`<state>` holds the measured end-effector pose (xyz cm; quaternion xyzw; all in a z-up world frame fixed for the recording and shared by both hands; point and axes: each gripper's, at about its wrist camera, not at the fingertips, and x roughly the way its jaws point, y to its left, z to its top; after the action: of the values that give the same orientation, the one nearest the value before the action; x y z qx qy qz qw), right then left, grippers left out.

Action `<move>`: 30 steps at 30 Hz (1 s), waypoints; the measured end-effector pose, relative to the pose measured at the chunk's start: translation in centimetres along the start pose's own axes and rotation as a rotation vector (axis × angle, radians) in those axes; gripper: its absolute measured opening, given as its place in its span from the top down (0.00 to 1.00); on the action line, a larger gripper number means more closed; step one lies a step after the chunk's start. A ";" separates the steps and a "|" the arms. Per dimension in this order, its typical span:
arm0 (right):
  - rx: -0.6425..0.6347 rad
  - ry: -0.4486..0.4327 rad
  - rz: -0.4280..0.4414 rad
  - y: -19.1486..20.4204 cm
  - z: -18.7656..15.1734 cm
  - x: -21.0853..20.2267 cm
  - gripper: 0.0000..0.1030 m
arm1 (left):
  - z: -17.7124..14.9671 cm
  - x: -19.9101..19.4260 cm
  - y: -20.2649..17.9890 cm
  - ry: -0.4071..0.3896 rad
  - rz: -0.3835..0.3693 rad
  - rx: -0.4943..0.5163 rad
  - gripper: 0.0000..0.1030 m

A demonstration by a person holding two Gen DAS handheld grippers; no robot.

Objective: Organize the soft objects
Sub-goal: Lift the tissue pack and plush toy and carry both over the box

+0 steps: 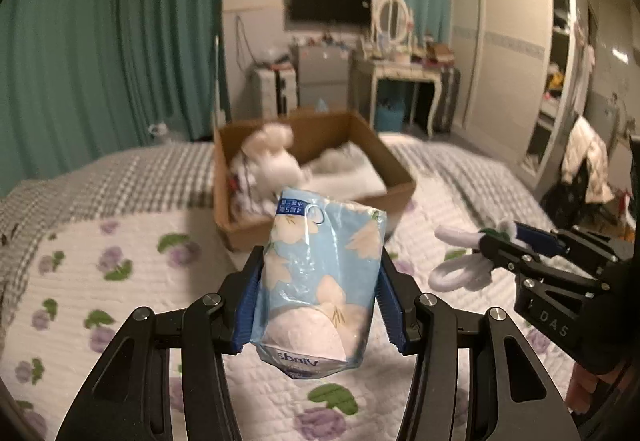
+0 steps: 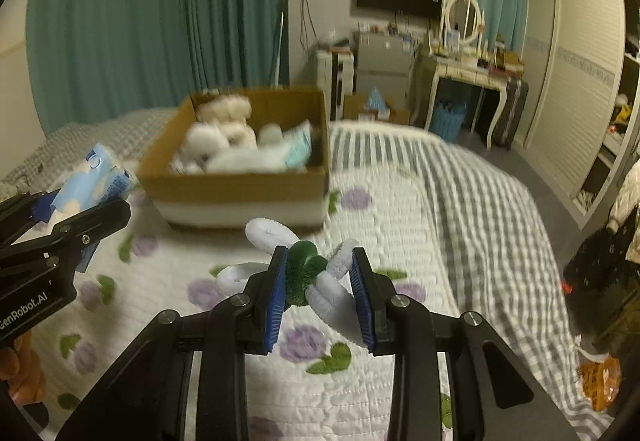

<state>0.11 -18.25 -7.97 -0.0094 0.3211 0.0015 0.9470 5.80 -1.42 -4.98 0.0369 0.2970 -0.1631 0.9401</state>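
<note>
The left wrist view shows the left gripper from behind, its blue-padded fingers pressed on both sides of a light blue plastic-wrapped tissue pack with a pale flower print, held up off the bed on the near side of the open brown cardboard box. Only this view shows a flat white cloth lying in the box's right half.

The right wrist view looks into the box from a lower angle and shows what the other does not: several blurred cream and white plush toys piled inside, with a pale teal packet beside them. Here the right gripper has its fingers drawn narrow, clamped on a white-and-green fuzzy chenille-wire flower above the white quilted bedspread with purple flowers, also on the box's near side.

Both grippers tilt downward toward the box, side by side and apart, the tissue pack left of the flower.
</note>
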 end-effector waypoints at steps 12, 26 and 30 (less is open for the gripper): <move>-0.029 -0.260 0.022 1.7 7.4 -10.2 0.70 | 6.6 -9.6 2.8 -0.212 0.032 -0.095 0.51; -0.056 -0.452 0.031 2.8 14.6 -15.8 0.69 | 13.6 -12.7 3.0 -0.366 0.052 -0.074 0.50; -0.076 -0.464 0.029 2.9 15.6 -14.4 0.69 | 14.1 -10.1 3.6 -0.355 0.060 -0.075 0.50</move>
<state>-1.86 -15.03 13.13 -0.0401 0.0949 0.0293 0.9942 6.94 2.47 12.25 -0.0185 0.1310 -0.1276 0.9830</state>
